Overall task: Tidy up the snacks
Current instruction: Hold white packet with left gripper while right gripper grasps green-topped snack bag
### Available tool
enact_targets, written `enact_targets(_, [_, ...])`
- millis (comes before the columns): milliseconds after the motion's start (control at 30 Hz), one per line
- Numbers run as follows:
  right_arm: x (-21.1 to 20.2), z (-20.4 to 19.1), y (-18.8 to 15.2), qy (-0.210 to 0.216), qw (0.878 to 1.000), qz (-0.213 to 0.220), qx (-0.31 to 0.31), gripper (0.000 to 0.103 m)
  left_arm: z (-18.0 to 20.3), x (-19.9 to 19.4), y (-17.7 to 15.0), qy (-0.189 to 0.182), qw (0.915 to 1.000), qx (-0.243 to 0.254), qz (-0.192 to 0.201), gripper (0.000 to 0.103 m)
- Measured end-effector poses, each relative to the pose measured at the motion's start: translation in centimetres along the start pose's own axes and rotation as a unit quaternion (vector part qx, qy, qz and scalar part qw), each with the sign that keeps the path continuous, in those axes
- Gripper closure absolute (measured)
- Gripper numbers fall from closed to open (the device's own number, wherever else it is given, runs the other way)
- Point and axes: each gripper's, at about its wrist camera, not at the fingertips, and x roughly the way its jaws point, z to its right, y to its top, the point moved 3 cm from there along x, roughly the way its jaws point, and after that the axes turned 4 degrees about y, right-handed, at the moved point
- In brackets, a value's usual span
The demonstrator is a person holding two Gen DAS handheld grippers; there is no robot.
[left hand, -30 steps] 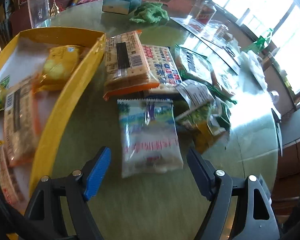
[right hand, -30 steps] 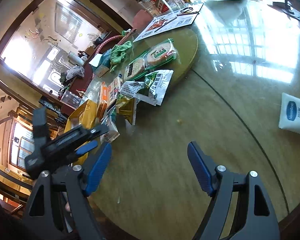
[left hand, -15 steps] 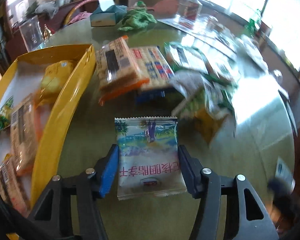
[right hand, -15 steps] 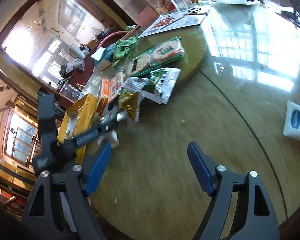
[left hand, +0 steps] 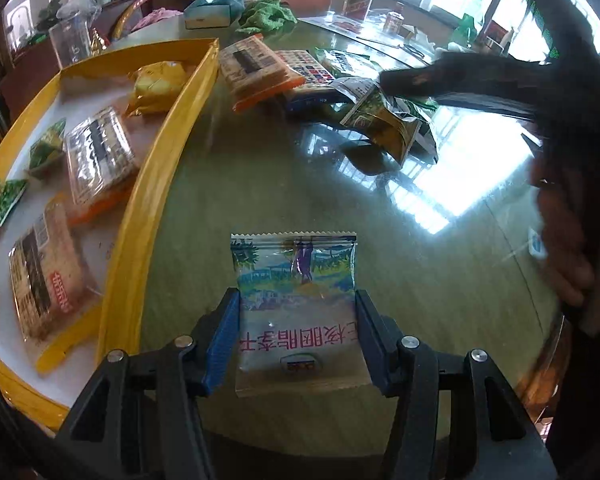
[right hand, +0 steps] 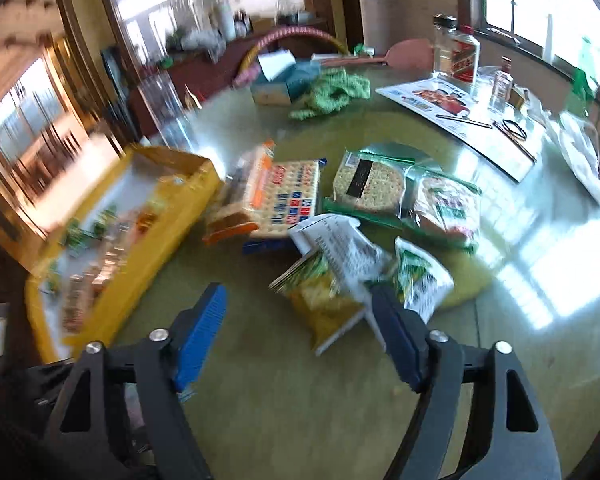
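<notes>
A pale snack packet [left hand: 296, 280] with a landscape print lies between the blue pads of my left gripper [left hand: 296, 320]. Its jaws are closing and the pads press on both sides of the packet. To the left stands the yellow tray [left hand: 140, 216] with several cracker packs and small green sweets in it. My right gripper [right hand: 298, 308] hangs over the snack pile with its jaws closing. A yellow-green packet [right hand: 320, 300] lies just beyond its fingertips, and no pad presses on it. In the left wrist view, the right gripper [left hand: 460, 76] is a dark blur over the pile.
The pile holds a blue-and-red cracker pack [right hand: 288, 200], a green pack of round crackers [right hand: 368, 184], a white printed packet [right hand: 336, 240] and a green-white one [right hand: 420, 280]. A green cloth [right hand: 332, 92], tissue box, bottle and leaflet sit farther back. A person's hand [left hand: 560, 240] is at the right.
The left gripper closed on the pale packet and drew it away from the pile. The right gripper rolled and swung from bare table towards the snack pile, its jaws narrowing.
</notes>
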Motion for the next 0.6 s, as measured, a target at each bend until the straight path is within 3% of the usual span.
enact_targets(200, [3.8,0.1,-0.2,-0.015,0.999,-0.044,-0.023,0.039,0.3,0.0,-0.3,-0.002,1.0000,0.005,0.005,0.047])
enact_targets(233, [3.9,0.0,-0.7,-0.021,0.998,-0.048,-0.029,0.047,0.1,0.0,-0.3,-0.002,1.0000,0.007,0.005,0.047])
enact_targets(267, [4.1,-0.1,-1.2,-0.035,0.997,-0.055,-0.035,0.061,0.0,-0.2,-0.6,-0.001,1.0000,0.008,0.005,0.047])
enact_targets(300, [4.2,0.0,-1.7,-0.047,0.996,-0.060,-0.035,0.063,0.0,-0.2,-0.6,0.000,1.0000,0.008,0.005,0.047])
enact_targets(600, [0.2,0.6,-6.0,-0.010,0.997,-0.033,0.068,0.068,0.8,-0.2,-1.1,0.019,0.9993,0.026,0.018,0.046])
